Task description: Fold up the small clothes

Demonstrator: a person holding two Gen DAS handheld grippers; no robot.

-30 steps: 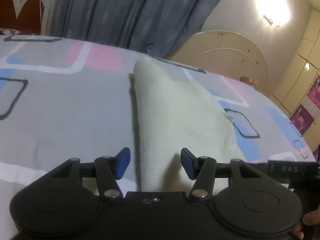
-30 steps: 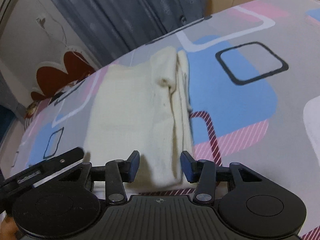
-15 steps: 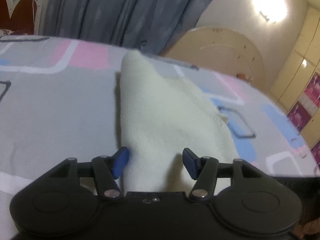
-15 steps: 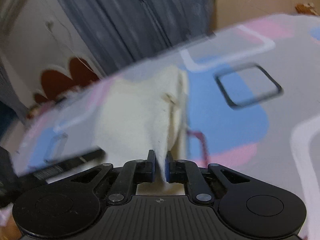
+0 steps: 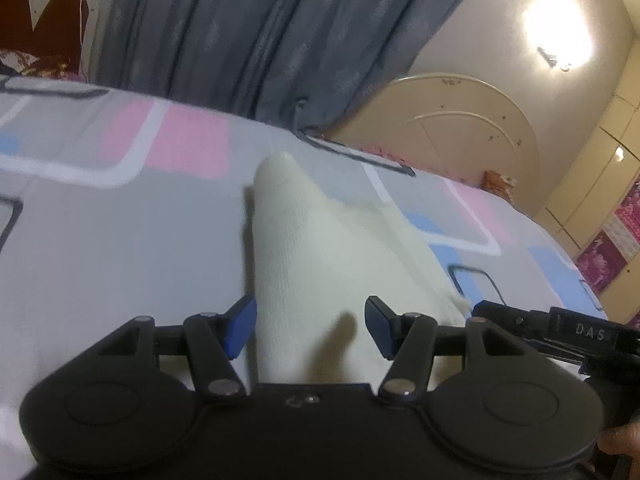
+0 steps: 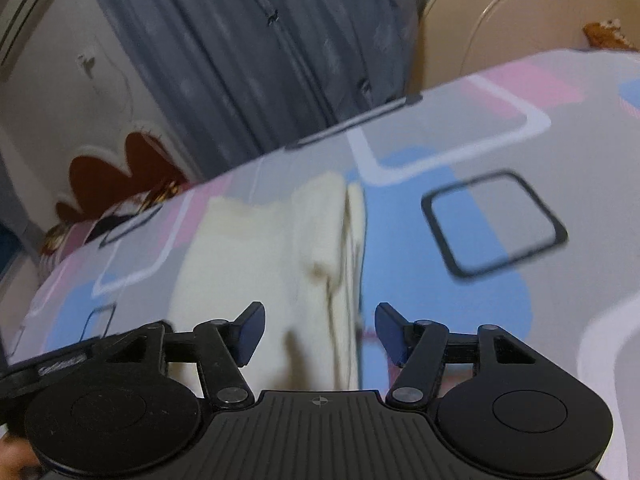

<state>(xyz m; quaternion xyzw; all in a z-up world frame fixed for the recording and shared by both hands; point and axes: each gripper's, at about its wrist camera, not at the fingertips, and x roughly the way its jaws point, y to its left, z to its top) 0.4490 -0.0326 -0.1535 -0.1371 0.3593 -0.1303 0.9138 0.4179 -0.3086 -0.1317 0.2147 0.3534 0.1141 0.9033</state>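
Observation:
A cream knitted garment [image 5: 320, 260] lies folded lengthwise on the patterned bedsheet [image 5: 120, 240], stretching away from me. My left gripper [image 5: 310, 330] is open over its near end; the cloth passes between the blue pads without being pinched. In the right wrist view the same garment [image 6: 248, 264] shows its folded layers along the right edge. My right gripper [image 6: 320, 332] has its jaws opening, wide apart, with the near cloth edge loose between them. The right gripper's black body [image 5: 560, 328] shows at the right of the left wrist view.
The bedsheet [image 6: 480, 320] has grey, pink and blue squares. Grey-blue curtains [image 5: 260, 40] hang behind the bed. A cream curved bed board [image 5: 460, 120] stands at the far right, a red and white headboard [image 6: 112, 176] at the far left. A wall lamp [image 5: 556, 36] glares.
The right gripper, shut on the garment's near edge half a second ago, now stands wide open and has let it go. Both grippers have shifted and risen a little.

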